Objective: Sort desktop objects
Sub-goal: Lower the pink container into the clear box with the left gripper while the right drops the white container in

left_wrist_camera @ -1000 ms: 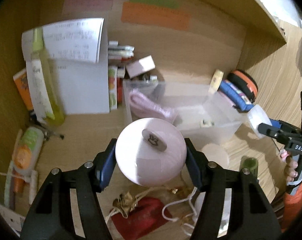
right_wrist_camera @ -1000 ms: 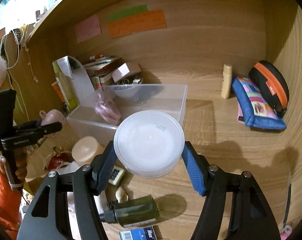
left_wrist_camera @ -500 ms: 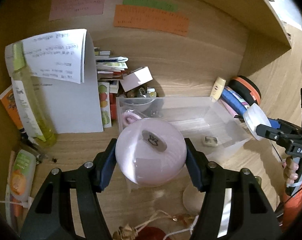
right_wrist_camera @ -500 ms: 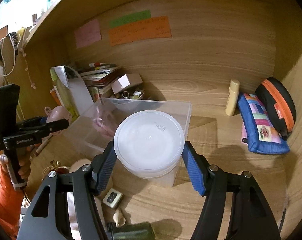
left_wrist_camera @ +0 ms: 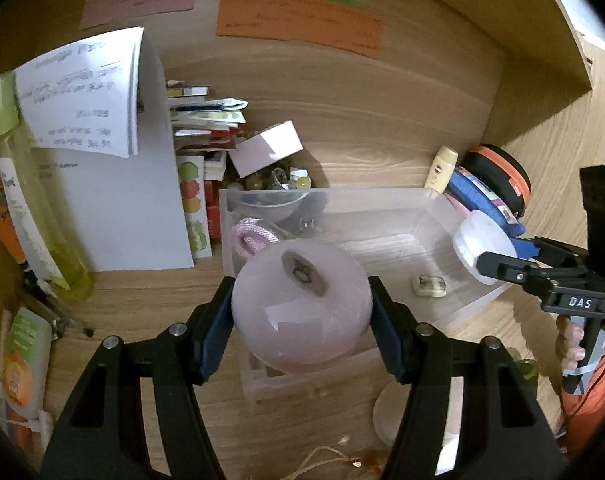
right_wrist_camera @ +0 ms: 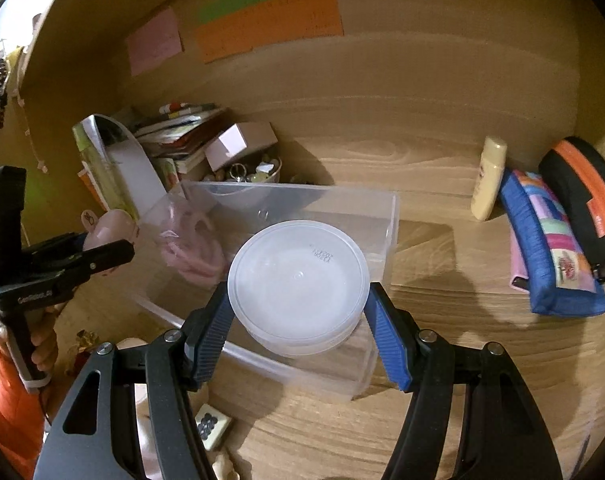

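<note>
My left gripper (left_wrist_camera: 301, 306) is shut on a round pink ball-shaped object (left_wrist_camera: 302, 304) with a small dark sticker, held over the near left end of a clear plastic bin (left_wrist_camera: 434, 216). My right gripper (right_wrist_camera: 298, 308) is shut on a round white lidded tub (right_wrist_camera: 298, 280), held over the bin's (right_wrist_camera: 386, 208) near right corner. Each gripper shows in the other's view, the right one (left_wrist_camera: 482, 256) with the tub and the left one (right_wrist_camera: 102, 236) with the pink ball. Inside the bin lie a pink cord bundle (left_wrist_camera: 250, 236) and a small tile (left_wrist_camera: 430, 285).
Papers and a book stack (left_wrist_camera: 206, 120) stand at the back left beside a yellow-green bottle (left_wrist_camera: 30, 208). A cream tube (right_wrist_camera: 488, 180), a blue pouch (right_wrist_camera: 550, 248) and an orange-black case (right_wrist_camera: 590, 196) sit at the right. A mahjong tile (right_wrist_camera: 212, 426) and small items lie near the front.
Both grippers moved forward and up toward the bin with their objects held; the bin now lies beneath both, and the front clutter has slid out of view.
</note>
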A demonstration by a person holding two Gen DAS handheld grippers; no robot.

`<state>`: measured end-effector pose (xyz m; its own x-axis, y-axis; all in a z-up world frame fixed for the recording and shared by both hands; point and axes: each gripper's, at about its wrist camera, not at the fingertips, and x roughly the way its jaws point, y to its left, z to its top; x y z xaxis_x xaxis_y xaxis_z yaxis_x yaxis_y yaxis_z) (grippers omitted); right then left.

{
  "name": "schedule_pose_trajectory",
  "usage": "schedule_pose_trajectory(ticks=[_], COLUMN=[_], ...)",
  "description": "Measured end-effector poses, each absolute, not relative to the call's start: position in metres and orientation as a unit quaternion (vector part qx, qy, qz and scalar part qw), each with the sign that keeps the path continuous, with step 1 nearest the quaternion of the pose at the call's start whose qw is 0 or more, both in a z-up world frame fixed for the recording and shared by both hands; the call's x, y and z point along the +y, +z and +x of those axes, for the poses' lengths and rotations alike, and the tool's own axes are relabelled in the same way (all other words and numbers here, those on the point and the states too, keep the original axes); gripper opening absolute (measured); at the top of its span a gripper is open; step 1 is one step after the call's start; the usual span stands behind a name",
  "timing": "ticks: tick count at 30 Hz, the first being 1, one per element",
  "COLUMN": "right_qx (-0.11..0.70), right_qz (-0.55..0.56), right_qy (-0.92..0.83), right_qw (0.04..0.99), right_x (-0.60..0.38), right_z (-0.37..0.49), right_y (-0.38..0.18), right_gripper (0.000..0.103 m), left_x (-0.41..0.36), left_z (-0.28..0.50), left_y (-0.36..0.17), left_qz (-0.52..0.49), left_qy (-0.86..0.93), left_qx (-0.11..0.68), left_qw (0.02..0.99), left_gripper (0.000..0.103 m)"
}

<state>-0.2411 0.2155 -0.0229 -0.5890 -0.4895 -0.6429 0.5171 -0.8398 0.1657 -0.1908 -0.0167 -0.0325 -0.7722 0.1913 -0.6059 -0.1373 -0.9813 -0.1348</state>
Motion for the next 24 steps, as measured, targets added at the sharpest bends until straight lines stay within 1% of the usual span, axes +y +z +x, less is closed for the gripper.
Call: schedule_pose_trajectory(ticks=[14,17,19,24], right_qx=[0.051,0.044,0.043,0.041], right_qz=[0.354,0.358,0.356,0.349], right_qy=[-0.885,-0.882,-0.882,-0.880], right_qw=[0.298,0.305,0.305,0.319], right_x=[0.198,0.200,0.201,0.199], right_z=[-0.234,-0.235,-0.235,-0.230], right_y=[-0.035,-0.035,-0.035,-0.034], right_gripper=[0.062,0.063,0.065,0.065], left_x=[0.005,0.006,0.006,0.007], left_z=[-0.197,-0.196,-0.195,-0.192], left_y=[-0.045,-0.046,-0.046,-0.046], left_qz=[-0.341,-0.342,-0.341,-0.339], left_qy=[0.936,0.935,0.935,0.935], left_qx=[-0.006,-0.002,-0.003,-0.002], left_qw=[0.093,0.092,0.096,0.099], left_gripper=[0.061,0.061,0.061,0.062])
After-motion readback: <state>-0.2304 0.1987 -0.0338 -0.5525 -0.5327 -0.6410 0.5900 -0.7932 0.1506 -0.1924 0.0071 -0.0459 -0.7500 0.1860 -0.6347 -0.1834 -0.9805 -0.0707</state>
